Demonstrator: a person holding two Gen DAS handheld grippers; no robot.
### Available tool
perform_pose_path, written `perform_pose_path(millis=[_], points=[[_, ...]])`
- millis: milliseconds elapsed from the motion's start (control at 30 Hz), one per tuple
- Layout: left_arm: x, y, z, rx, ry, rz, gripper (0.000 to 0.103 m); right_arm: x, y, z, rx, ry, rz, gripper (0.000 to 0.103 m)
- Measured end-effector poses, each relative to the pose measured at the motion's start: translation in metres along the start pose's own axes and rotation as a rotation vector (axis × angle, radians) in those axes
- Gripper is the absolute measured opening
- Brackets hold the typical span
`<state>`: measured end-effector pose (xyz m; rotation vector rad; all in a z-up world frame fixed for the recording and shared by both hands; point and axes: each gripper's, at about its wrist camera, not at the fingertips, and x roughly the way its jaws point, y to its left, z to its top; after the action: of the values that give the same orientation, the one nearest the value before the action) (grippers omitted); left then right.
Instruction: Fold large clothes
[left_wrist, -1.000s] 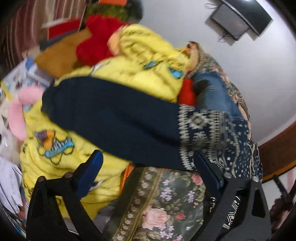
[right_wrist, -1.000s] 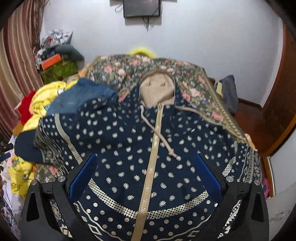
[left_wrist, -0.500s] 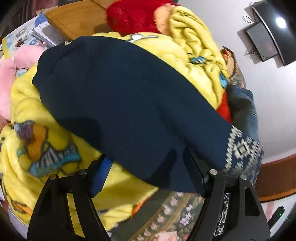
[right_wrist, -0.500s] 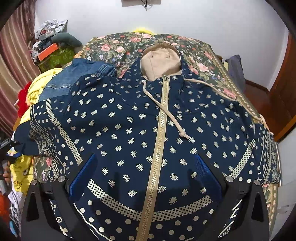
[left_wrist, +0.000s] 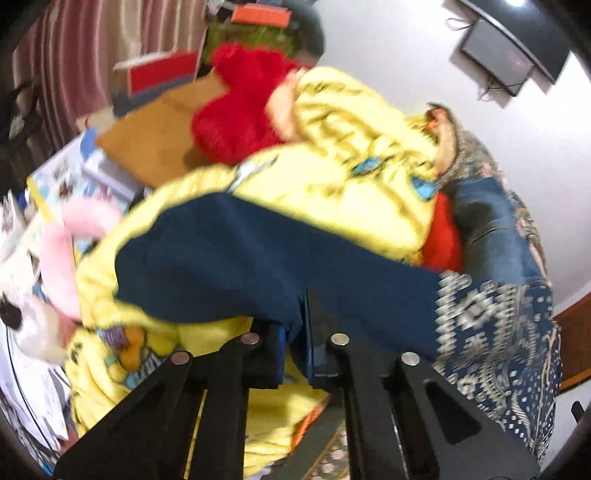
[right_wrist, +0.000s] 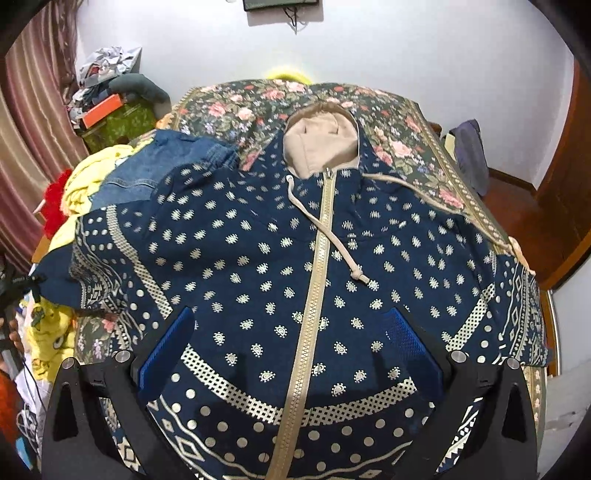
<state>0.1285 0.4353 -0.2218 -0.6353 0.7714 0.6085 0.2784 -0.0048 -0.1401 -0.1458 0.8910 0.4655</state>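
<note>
A navy hoodie (right_wrist: 258, 258) with cream dots, a tan zip and a beige hood lies spread face up on the bed. Its left sleeve (left_wrist: 240, 254), plain navy at the cuff, drapes over a yellow blanket. My left gripper (left_wrist: 295, 328) has its jaws closing tight on the lower edge of that cuff, and the blue pads (left_wrist: 281, 339) pinch the cloth. The left wrist view is blurred by motion. My right gripper (right_wrist: 290, 314) hangs open above the hoodie's hem, one pad on each side of the zip, with nothing gripped.
A yellow cartoon blanket (left_wrist: 351, 166), a red plush (left_wrist: 236, 110) and folded jeans (right_wrist: 147, 173) are piled left of the hoodie. The floral bedspread (right_wrist: 240, 107) shows beyond the hood. Boxes and clutter (right_wrist: 107, 107) stand at the left wall, a wooden door (right_wrist: 569, 184) at the right.
The left jaws went from wide open around the sleeve cuff to pinched on its edge, and the left view has pulled back. The right view has barely shifted.
</note>
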Motion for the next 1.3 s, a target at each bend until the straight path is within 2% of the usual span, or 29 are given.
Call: perform_pose_path(millis=[200,367,500,700,833,933,1100,1300], points=[[-0.049,-0.065,0.027,0.122,-0.134,-0.054,0.005,-0.023,-0.003,0.005,-0.01,-0.055,0.023,0.103],[-0.101,-0.147,0.037,0.221,-0.24,-0.184,0.005,-0.039,-0.01,0.008,-0.017,-0.103,0.028,0.103],[-0.124,-0.207,0.039,0.276,-0.268,-0.298,0.005,-0.048,-0.022,0.009,-0.001,-0.13,0.039,0.103],[-0.136,-0.311,0.014,0.419,-0.263,-0.419,0.005,-0.054,-0.046,0.005,0.033,-0.141,0.041,0.103],[-0.123,-0.371,-0.017,0.514,-0.21,-0.477,0.005,-0.056,-0.066,-0.001,0.06,-0.139,0.032,0.103],[-0.104,-0.407,-0.046,0.581,-0.147,-0.494,0.005,-0.056,-0.083,-0.008,0.084,-0.13,0.016,0.103],[-0.052,-0.454,-0.101,0.661,0.047,-0.517,0.005,-0.054,-0.104,-0.019,0.104,-0.109,-0.028,0.103],[-0.003,-0.477,-0.165,0.754,0.253,-0.49,0.005,-0.051,-0.121,-0.032,0.115,-0.069,-0.066,0.103]])
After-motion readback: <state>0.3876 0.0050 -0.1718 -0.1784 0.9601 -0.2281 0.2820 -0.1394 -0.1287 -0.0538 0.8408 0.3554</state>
